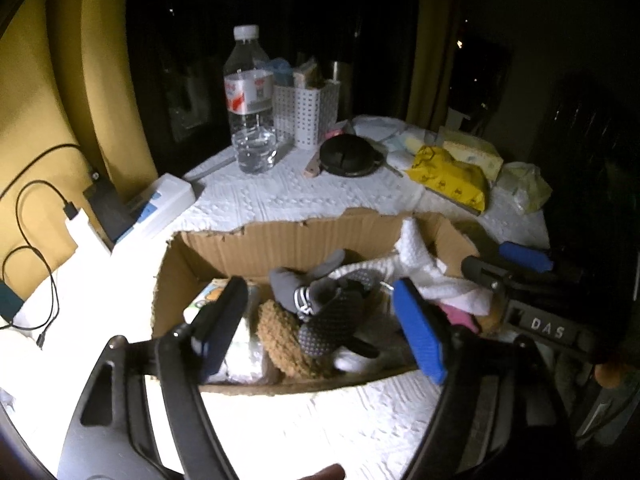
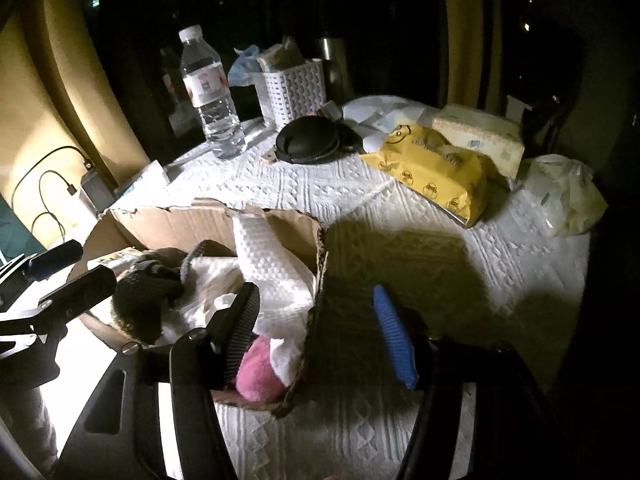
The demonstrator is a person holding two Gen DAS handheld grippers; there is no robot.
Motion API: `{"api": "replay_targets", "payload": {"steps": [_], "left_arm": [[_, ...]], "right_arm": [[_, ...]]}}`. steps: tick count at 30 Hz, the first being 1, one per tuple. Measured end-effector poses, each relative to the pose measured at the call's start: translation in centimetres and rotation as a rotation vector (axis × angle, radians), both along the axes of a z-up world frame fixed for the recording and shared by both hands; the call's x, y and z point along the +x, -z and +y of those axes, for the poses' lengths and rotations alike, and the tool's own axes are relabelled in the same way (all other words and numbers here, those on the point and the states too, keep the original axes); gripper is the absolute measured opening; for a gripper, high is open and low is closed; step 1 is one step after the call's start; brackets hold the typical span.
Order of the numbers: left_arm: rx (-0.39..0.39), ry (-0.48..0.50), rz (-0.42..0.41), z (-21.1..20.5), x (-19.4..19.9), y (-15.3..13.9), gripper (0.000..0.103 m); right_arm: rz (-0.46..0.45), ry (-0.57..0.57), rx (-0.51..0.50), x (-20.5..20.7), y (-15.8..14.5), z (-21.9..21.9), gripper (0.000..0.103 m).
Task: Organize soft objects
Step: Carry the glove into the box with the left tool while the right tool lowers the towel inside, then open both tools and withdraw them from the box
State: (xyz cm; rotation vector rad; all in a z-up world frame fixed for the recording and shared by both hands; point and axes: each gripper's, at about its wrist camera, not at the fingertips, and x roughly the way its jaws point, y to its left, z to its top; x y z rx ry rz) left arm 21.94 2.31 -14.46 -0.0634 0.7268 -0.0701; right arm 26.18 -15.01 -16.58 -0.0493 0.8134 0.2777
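White quilted table [image 2: 320,200], dim room; cardboard box [image 1: 292,240] of soft items.
My left gripper [image 1: 320,320] and right gripper [image 2: 320,336] hover over it, jaws apart, nothing held.

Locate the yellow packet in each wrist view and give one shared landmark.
Left wrist: yellow packet at right of centre, far side of the table.
Right wrist: yellow packet upper right of centre, beside the tissue box.
Shared landmark: the water bottle at the table's far left.

Crowded box, open near edge
The cardboard box [image 1: 288,240] brims with soft things; bare table [image 2: 320,432] lies along its near edge.
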Motion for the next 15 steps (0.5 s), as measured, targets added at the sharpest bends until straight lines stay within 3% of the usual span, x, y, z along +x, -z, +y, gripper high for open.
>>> {"api": "replay_targets", "payload": {"steps": [12,13,15], "left_arm": [[-0.005,-0.009,-0.056,0.2,-3.6,-2.9,0.079],[-0.003,-0.008,-0.058,0.1,-3.8,-3.1,0.08],[0.004,-0.003,-0.065,0.0,-4.4,-3.5,0.091]], "right_arm": [[-0.049,-0.009,-0.008,-3.5,-2.5,0.2,0.063],[-0.055,-0.009,-0.01,-3.8,-2.8,0.2,0.063],[-0.065,-0.009,-0.011,-4.5,-3.4,0.2,0.063]]}}
